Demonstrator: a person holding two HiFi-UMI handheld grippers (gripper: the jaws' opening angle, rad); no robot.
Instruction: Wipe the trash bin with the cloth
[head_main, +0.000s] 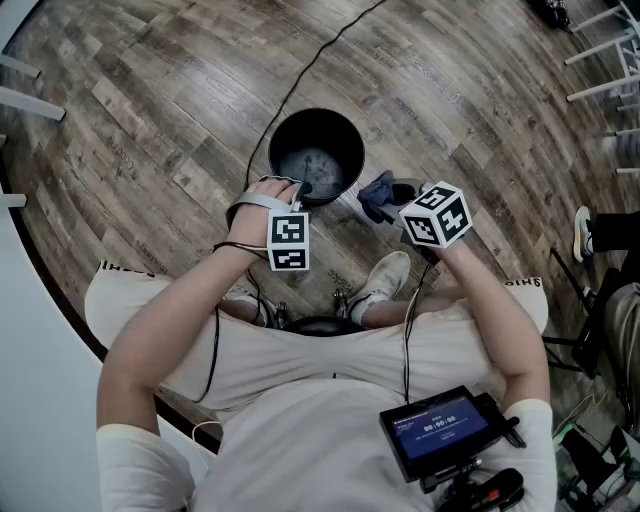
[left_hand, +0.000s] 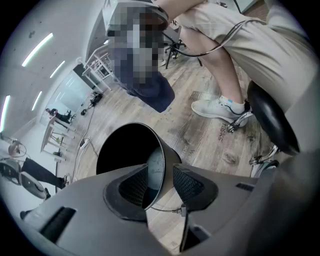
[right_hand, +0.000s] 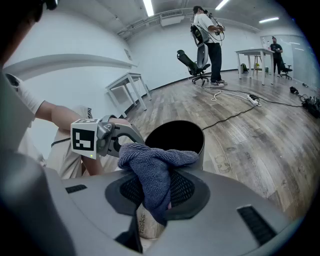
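the left gripper has its jaws clamped on the rim of the bin, which stands on the floor. just beside the bin, the right gripper has its jaws clamped on the cloth.

The location is a large open room of the lab or recording-studio type. Indicators: plain white walls, ceiling strip lights, a wood-look plank floor, bare white desks, an office chair, loose floor cables and a standing person wearing equipment.
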